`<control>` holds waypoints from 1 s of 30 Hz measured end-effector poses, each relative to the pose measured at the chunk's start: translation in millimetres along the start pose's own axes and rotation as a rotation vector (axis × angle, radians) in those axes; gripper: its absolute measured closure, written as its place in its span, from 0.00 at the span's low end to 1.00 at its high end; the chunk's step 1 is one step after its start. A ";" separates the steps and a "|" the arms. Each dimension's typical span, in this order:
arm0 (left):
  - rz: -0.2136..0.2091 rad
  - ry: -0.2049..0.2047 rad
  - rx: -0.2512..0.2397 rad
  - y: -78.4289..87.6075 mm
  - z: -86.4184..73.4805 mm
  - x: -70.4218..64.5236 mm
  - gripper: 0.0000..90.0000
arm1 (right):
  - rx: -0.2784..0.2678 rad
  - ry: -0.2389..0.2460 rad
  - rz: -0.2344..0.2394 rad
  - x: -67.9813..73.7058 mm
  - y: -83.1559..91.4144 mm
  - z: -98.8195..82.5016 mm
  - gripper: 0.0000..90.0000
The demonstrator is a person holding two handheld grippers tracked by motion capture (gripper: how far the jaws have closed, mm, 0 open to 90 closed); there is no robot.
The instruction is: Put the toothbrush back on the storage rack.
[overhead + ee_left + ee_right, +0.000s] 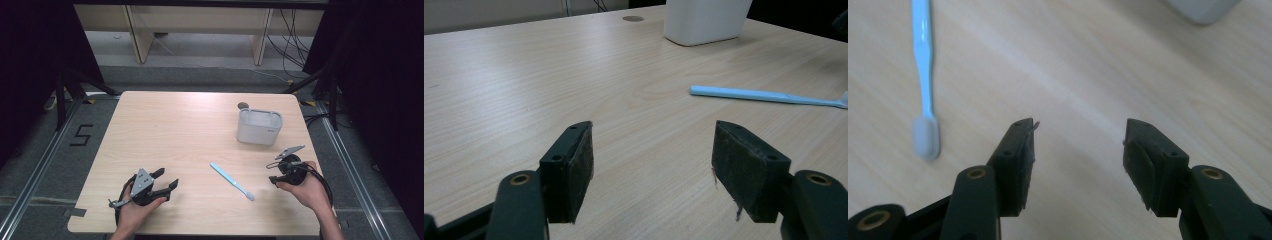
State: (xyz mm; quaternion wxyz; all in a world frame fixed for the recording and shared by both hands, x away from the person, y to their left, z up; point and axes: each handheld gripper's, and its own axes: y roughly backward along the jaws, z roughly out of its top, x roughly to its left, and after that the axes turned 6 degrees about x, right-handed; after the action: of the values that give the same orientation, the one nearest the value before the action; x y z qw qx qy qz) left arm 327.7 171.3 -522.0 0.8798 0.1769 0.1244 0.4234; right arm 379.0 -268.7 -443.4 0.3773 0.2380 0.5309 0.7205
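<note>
Both pairs of jaws stand apart with nothing between them: my left gripper [161,181] rests low near the front left of the bench [165,130], and my right gripper [278,172] hovers at the front right, its jaws pointing toward the toothbrush [231,181]. That toothbrush lies flat on the bare wood between my two hands, nearer the right one, slanted so that its handle end points up and left toward the middle of the bench and its bristled head [926,137] lies toward the front right. In the right gripper view the head sits just left of my left-hand jaw, apart from it, with the pale blue handle [922,55] running away up the frame; in the left gripper view the toothbrush [764,95] lies crosswise beyond the jaws, well short of the white tub [705,20] at the back. I judge it to be very light, thin and stiff in the handle, of smooth glossy plastic that could slip or swivel between the pads. The bristles are soft and give no firm hold, so I would leave them alone. Lying so flat, it leaves little room beneath it, so my jaws would have to come down astride the handle, pads to its two long sides, tips almost on the wood. I would take it at the thicker middle of the handle, squarely across, so it does not pivot when lifted.
</note>
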 end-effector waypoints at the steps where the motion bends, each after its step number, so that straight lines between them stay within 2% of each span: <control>1: 0.000 0.000 -0.001 0.1 0.0 0.1 0.36 | 0.024 0.002 0.012 0.6 -0.2 1.2 0.53; 2: 0.000 0.000 -0.001 0.1 0.0 0.1 0.36 | 0.024 0.002 0.012 0.6 -0.2 1.2 0.53; 4: -0.001 0.002 0.001 0.0 0.0 0.1 0.36 | 0.104 0.050 0.044 -1.6 -3.2 3.8 0.52; 5: -0.001 0.003 0.000 -0.1 0.0 0.1 0.36 | 0.162 0.053 0.064 0.0 -4.7 5.3 0.52; 6: -0.001 0.003 0.001 -0.1 0.0 0.1 0.36 | 0.170 0.079 0.070 0.0 -6.7 6.5 0.52; 7: 0.000 0.004 0.004 0.0 0.1 0.1 0.36 | 0.232 0.103 0.087 1.6 -8.6 8.6 0.52; 8: 0.005 0.002 0.015 0.7 0.5 0.0 0.36 | 0.252 0.111 0.089 3.7 -9.3 10.0 0.53; 10: 0.004 0.001 0.015 0.6 0.5 0.0 0.36 | 0.252 0.130 0.091 5.3 -10.7 11.8 0.57; 11: 0.004 0.001 0.016 0.6 0.5 -0.1 0.36 | 0.230 0.134 0.090 11.9 -9.9 17.7 0.61; 13: 0.005 0.000 0.017 0.5 0.5 -0.1 0.36 | 0.228 0.147 0.101 14.1 -10.9 19.7 0.61; 14: 0.005 0.000 0.017 0.5 0.5 -0.2 0.36 | 0.236 0.146 0.107 18.2 -11.6 22.3 0.61; 15: 0.005 0.000 0.015 0.6 0.5 -0.2 0.36 | 0.247 0.177 0.112 24.7 -14.1 30.1 0.62; 17: 0.005 -0.001 0.014 0.6 0.4 -0.3 0.36 | 0.263 0.191 0.113 29.8 -15.5 37.1 0.63; 22: 0.003 0.003 0.015 0.6 0.5 0.2 0.36 | 0.293 0.200 0.118 42.8 -18.0 52.7 0.65; 25: 0.003 0.002 0.017 0.6 0.5 0.1 0.36 | 0.294 0.248 0.115 48.4 -23.1 63.0 0.66; 26: 0.003 0.001 0.015 0.6 0.5 0.0 0.36 | 0.307 0.267 0.114 54.2 -26.3 70.5 0.67; 28: 0.002 0.002 0.015 0.7 0.4 0.0 0.36 | 0.307 0.268 0.120 56.3 -27.9 72.5 0.68; 29: 0.002 0.002 0.014 0.7 0.5 0.2 0.36 | 0.325 0.274 0.139 62.5 -29.9 78.8 0.68; 30: 0.001 0.002 0.015 0.6 0.5 0.2 0.36 | 0.332 0.272 0.137 63.9 -31.2 80.2 0.69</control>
State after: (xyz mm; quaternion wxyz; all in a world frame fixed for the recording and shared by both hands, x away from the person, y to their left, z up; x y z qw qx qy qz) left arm 327.6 171.8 -521.3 0.8780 0.1832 0.1282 0.4232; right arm 409.3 -166.1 -450.6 0.2082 0.2327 0.6708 0.6727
